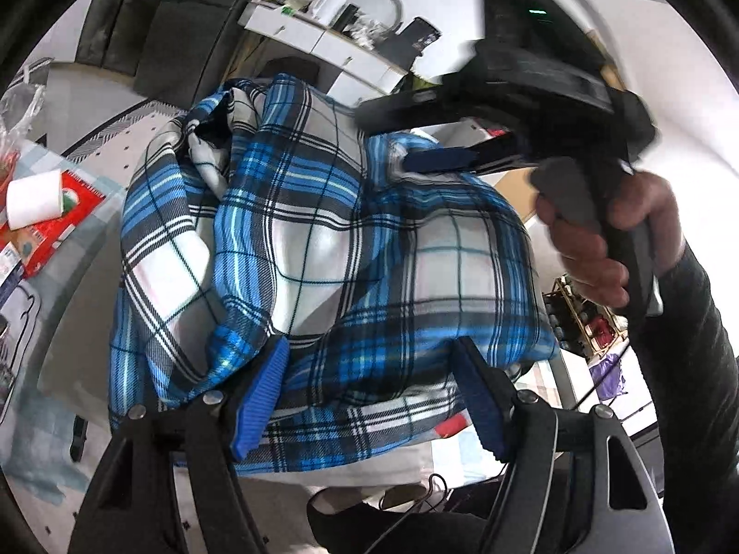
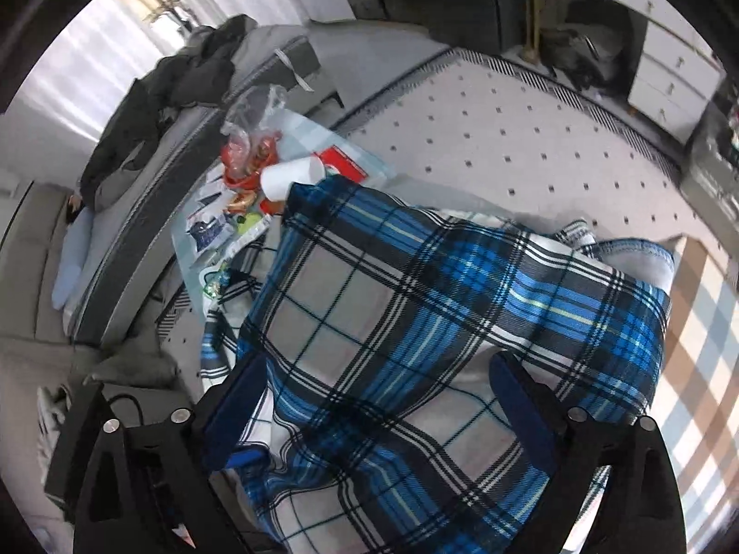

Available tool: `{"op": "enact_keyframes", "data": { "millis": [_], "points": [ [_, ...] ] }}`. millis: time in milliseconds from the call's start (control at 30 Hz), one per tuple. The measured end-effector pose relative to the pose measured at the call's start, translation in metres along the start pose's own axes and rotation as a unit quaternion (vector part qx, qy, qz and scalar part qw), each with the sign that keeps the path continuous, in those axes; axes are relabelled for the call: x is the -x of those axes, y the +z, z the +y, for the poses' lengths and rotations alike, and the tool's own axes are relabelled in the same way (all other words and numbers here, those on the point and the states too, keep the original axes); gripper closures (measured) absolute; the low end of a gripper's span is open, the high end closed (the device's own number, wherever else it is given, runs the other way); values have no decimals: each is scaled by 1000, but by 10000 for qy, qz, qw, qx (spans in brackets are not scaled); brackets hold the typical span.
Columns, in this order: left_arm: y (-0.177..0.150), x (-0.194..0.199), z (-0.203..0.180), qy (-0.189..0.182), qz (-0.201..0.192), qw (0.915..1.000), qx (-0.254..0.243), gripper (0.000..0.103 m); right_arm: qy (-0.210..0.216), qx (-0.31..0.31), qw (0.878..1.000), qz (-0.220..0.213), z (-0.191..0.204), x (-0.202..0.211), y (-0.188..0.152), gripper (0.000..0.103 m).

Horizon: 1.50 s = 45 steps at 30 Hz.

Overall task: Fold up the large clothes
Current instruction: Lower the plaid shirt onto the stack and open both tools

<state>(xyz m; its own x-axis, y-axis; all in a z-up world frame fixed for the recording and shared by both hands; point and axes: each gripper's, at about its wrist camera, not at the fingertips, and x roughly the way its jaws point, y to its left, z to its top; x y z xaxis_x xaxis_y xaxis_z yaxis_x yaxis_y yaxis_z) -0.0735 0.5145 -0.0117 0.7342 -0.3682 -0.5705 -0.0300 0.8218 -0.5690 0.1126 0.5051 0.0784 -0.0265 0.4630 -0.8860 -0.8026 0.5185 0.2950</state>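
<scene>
Both grippers are at the blue plaid garment (image 1: 323, 240). Left gripper (image 1: 369, 397) has its jaws apart with bunched cloth between them, whether pinching I cannot tell. Right gripper (image 2: 383, 411) is spread wide over it.

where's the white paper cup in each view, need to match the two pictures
Left wrist view: the white paper cup lies on its side at the far left edge, on red packaging.
Right wrist view: upper centre-left, the cup just beyond the plaid cloth's far corner.
Shared landmark: the blue plaid cloth.
</scene>
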Motion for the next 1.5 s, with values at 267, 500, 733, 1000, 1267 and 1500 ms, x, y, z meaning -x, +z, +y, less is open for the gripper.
{"op": "enact_keyframes", "data": {
  "millis": [267,500,733,1000,1267,1500],
  "points": [
    [22,18,-9,244,-120,9996,-46,35,2114,-266,9770,92,-2,57,-40,6],
    [27,-2,9,390,-37,9978,533,35,2844,-284,9574,417,-17,7,-92,5],
    [31,20,-14,347,-72,9977,571,35,3239,40,9454,-365,-16,47,-109,6],
    [76,-15,-19,294,-4,9984,492,35,3493,-276,9363,-221,-32,6,-124,7],
    [85,-44,18,346,62,9910,1289,35,2736,394,9601,-418,-8,7,-129,8],
    [82,-41,9,710,86,9899,1227,35,2059,886,9731,-526,21,6,-145,8]
  ]
}}
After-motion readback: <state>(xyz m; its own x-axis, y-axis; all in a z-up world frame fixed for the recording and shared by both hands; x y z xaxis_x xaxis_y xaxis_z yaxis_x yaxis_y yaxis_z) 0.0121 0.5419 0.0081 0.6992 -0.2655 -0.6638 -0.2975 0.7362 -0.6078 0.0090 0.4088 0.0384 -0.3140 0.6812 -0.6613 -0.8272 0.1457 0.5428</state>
